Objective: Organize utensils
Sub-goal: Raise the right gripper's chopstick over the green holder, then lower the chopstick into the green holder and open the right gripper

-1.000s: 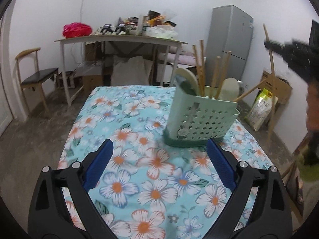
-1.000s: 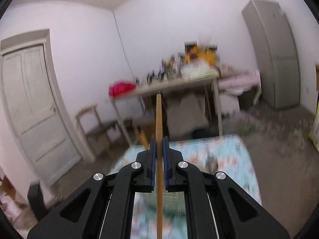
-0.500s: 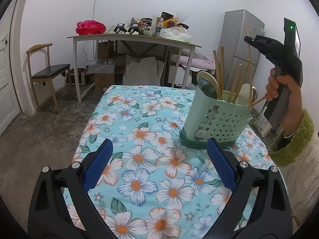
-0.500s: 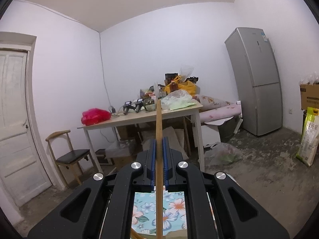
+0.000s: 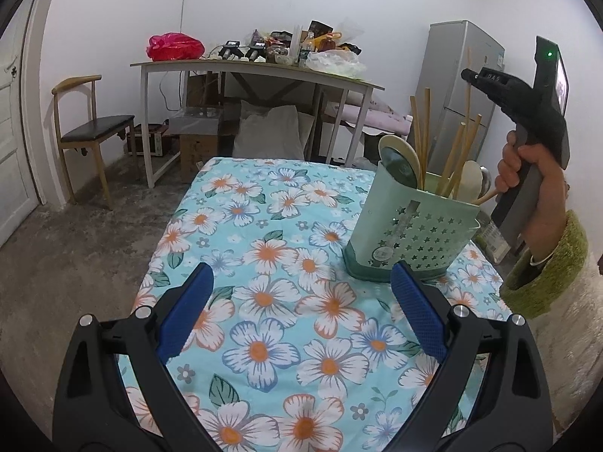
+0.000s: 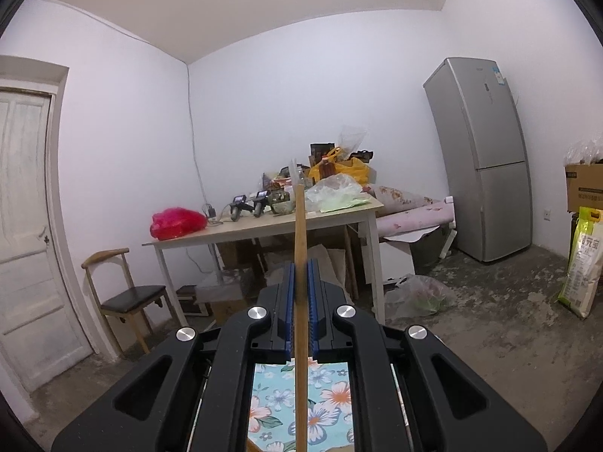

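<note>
A pale green utensil holder (image 5: 414,241) stands on the floral tablecloth (image 5: 286,263), holding several wooden chopsticks (image 5: 422,132) and spoons (image 5: 399,158). My left gripper (image 5: 301,293) is open and empty, low over the cloth, with the holder just beyond its right finger. My right gripper (image 6: 299,282) is shut on a single upright wooden chopstick (image 6: 299,241). In the left wrist view the right gripper (image 5: 471,75) hovers above the holder's right side, and the chopstick (image 5: 468,86) points down into it.
A cluttered table (image 5: 256,71), a wooden chair (image 5: 90,128) and a grey fridge (image 5: 463,86) stand behind the floral table. A white door (image 6: 26,226) is at the left. A rice bag (image 6: 582,263) and cardboard box (image 6: 584,188) are at the right wall.
The right gripper has come in over the holder with its chopstick and steadied there. The left gripper has drawn back a little and turned left; the holder now sits further right.
</note>
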`<action>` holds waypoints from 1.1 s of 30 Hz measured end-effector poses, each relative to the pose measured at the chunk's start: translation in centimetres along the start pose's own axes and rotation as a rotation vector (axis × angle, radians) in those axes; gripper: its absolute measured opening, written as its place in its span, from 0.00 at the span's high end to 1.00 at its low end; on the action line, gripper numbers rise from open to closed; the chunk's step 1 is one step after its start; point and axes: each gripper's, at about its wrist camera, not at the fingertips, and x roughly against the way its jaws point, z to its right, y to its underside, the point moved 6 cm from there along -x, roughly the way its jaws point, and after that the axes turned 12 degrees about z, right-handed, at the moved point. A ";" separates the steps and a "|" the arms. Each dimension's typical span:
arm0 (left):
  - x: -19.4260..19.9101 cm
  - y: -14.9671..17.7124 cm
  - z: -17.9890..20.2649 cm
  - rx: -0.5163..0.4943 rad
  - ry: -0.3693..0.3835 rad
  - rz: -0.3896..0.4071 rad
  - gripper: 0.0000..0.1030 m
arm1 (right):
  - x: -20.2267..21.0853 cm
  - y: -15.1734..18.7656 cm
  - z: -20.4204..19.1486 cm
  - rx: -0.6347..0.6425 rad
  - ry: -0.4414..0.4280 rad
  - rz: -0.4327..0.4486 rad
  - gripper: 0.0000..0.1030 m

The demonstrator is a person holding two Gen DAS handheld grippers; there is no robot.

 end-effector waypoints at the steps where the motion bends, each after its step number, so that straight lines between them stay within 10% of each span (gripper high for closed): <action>1: 0.1 0.0 -0.1 0.001 -0.003 0.002 0.12 | -0.1 0.1 -0.1 0.008 0.002 0.002 0.93; 14: 0.1 -0.1 -0.3 0.018 -0.017 0.003 0.11 | 6.0 2.4 -1.3 0.166 -0.051 -0.025 0.91; 33: -0.5 -0.4 2.1 0.005 -0.101 -0.054 0.08 | 17.7 7.1 1.5 0.036 -0.105 -0.407 0.36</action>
